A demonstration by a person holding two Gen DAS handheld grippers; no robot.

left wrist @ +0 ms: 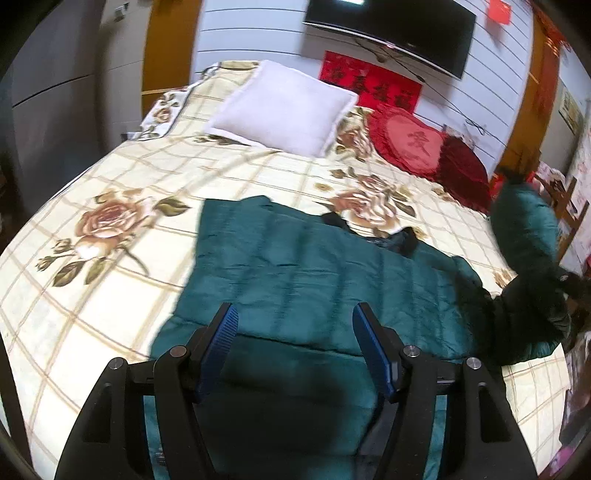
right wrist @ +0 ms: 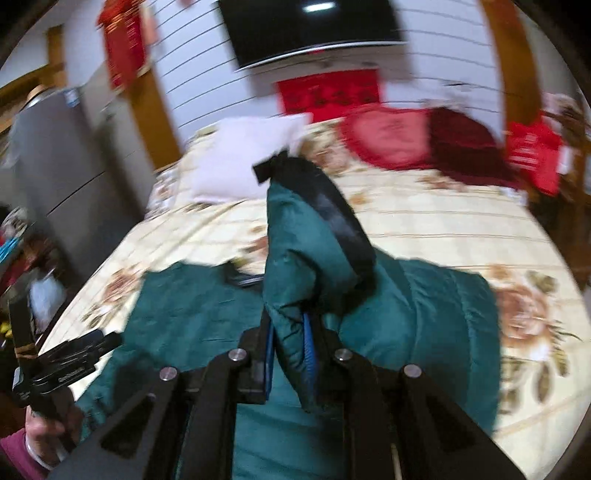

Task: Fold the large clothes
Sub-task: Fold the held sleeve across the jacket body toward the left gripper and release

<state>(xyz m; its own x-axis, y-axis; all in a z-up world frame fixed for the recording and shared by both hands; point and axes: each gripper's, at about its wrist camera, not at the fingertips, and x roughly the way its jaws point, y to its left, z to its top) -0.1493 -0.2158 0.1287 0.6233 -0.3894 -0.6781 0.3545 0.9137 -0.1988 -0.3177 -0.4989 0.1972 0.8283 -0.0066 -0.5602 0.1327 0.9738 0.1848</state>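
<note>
On the bed (left wrist: 110,177), spread with a cream bedcover checked in tan lines and printed with large roses, a big teal quilted puffer jacket (left wrist: 295,266) lies flat with its black collar towards the pillows. The left gripper (left wrist: 293,325) hangs just above the jacket's near edge, its blue-padded jaws spread wide with nothing between them. The right gripper (right wrist: 290,339) has its jaws closed tight on a fold of the jacket's teal sleeve (right wrist: 306,240), which stands lifted above the body of the garment, its black cuff uppermost; from the left wrist view the same sleeve (left wrist: 524,221) rises at the far right, off the bedcover. At the head of the bed rest a white square pillow (left wrist: 284,110) and, beside it, a red heart-shaped cushion (left wrist: 417,144) with a darker frill. A black flat screen (left wrist: 391,29) is mounted on the white panelled wall above them.
</note>
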